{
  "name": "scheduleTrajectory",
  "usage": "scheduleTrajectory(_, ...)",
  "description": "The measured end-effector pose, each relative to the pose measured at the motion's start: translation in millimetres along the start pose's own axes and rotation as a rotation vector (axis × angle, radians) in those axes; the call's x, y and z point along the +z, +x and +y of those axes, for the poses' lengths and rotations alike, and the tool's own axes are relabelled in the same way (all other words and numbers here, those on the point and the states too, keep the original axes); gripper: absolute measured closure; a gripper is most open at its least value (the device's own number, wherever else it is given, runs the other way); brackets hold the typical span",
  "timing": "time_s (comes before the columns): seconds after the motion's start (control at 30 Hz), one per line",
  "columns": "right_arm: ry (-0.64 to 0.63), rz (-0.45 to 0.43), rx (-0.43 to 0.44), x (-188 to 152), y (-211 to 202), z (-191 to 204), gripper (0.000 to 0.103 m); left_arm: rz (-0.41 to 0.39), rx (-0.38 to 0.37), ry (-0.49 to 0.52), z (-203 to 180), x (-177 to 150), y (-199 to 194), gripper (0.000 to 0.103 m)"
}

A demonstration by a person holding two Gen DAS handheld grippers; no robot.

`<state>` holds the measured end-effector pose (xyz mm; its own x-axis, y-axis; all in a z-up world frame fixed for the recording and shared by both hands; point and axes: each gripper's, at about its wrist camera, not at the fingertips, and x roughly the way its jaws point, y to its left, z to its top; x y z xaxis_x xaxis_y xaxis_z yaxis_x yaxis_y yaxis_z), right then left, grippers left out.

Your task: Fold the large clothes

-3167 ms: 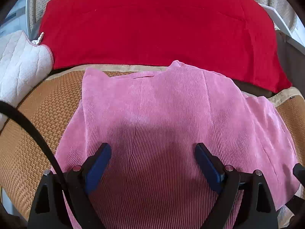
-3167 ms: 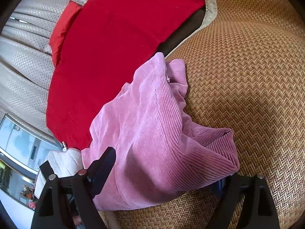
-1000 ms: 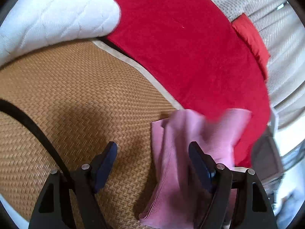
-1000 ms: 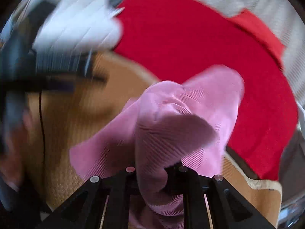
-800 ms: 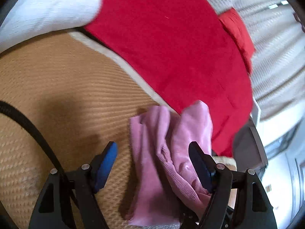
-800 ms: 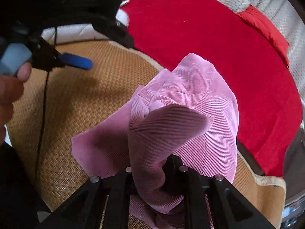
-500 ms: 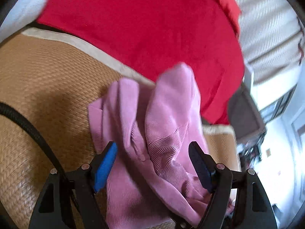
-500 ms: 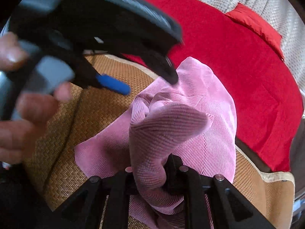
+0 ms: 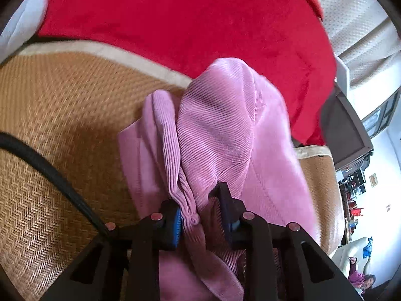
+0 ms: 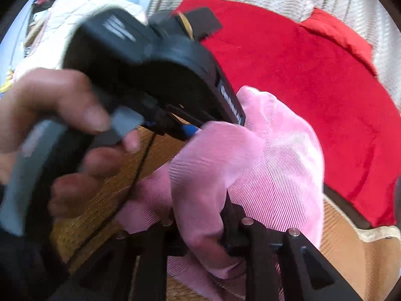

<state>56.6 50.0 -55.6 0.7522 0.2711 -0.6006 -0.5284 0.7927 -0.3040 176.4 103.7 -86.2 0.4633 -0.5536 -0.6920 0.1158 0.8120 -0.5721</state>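
A pink corduroy garment [image 9: 225,130] lies bunched on a woven tan mat [image 9: 62,125]. My left gripper [image 9: 196,195] has a ribbed fold of it between its narrow jaws, which are closing, and the blue pads [image 9: 175,223] press the cloth. In the right wrist view the pink garment [image 10: 275,165] bulges up through my right gripper [image 10: 200,213]. Its jaws are opening but still pinch a thick roll of fabric. The left gripper [image 10: 193,129], held by a hand [image 10: 50,105], bites the same roll from the left.
A red blanket [image 9: 200,25] covers the surface behind the mat, also seen as the red blanket [image 10: 313,87]. A white quilted cushion [image 10: 75,7] lies far left. A black cable [image 9: 50,165] crosses the mat. A dark box edge [image 9: 345,130] stands at right.
My left gripper swung across from the bare mat onto the garment and its wide jaws closed on a fold. The right gripper kept its hold, its jaws slightly wider.
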Motion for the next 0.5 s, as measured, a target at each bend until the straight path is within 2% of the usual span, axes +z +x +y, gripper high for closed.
scheduleTrajectory(0.13,0.113,-0.048,0.112,-5.5,-19.7,-14.6,0.078,-0.004,-0.04,-0.033,13.1,-1.9,-5.3,0.076)
scheduleTrajectory(0.2,0.191,-0.085,0.174,-9.2,-34.3,-30.1,0.074,-0.009,-0.013,-0.016,9.0,-2.2,-8.7,0.076)
scheduleTrajectory(0.23,0.233,-0.097,0.187,-12.2,-40.1,-36.9,0.067,-0.008,-0.004,-0.011,7.7,-1.7,-11.1,0.076)
scheduleTrajectory(0.33,0.377,-0.128,0.229,-14.8,-48.8,-62.4,0.029,-0.02,0.029,-0.013,2.2,2.1,-17.9,0.073)
scheduleTrajectory(0.4,0.424,-0.108,0.273,-18.6,-43.3,-68.4,0.03,-0.04,0.046,-0.039,2.6,0.8,-29.8,0.072)
scheduleTrajectory(0.5,0.442,-0.111,0.286,-21.9,-41.6,-68.7,0.03,-0.077,0.1,-0.043,7.1,-7.1,-62.0,0.07)
